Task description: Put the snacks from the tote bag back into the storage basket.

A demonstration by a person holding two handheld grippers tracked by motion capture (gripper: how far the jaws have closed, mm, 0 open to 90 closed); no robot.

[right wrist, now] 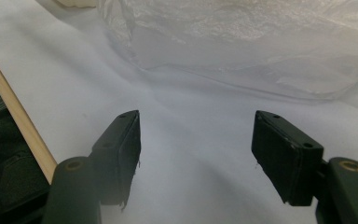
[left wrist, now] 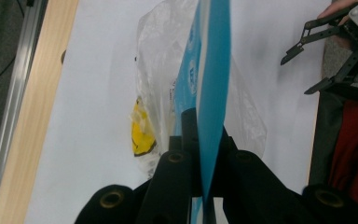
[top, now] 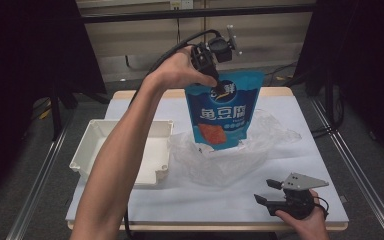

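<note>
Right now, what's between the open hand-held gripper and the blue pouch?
In the high view, crumpled clear plastic bag and bare white table lie between the right hand-held gripper and the blue pouch.

Black jaws, brass-ringed screw holes; grey three-cornered plate [top: 302, 181]; bare forearms

Blue pouch [top: 224, 112]: large white characters "魚豆腐"; smaller print unreadable.

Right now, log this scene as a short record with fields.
Left gripper: shut on the top edge of the blue pouch, held above the table
Blue pouch: hangs upright, its bottom inside the clear plastic bag
Right gripper: fingers open, nothing between them, low at the table's near edge
White tray: left of the bag
Table: white top
</note>
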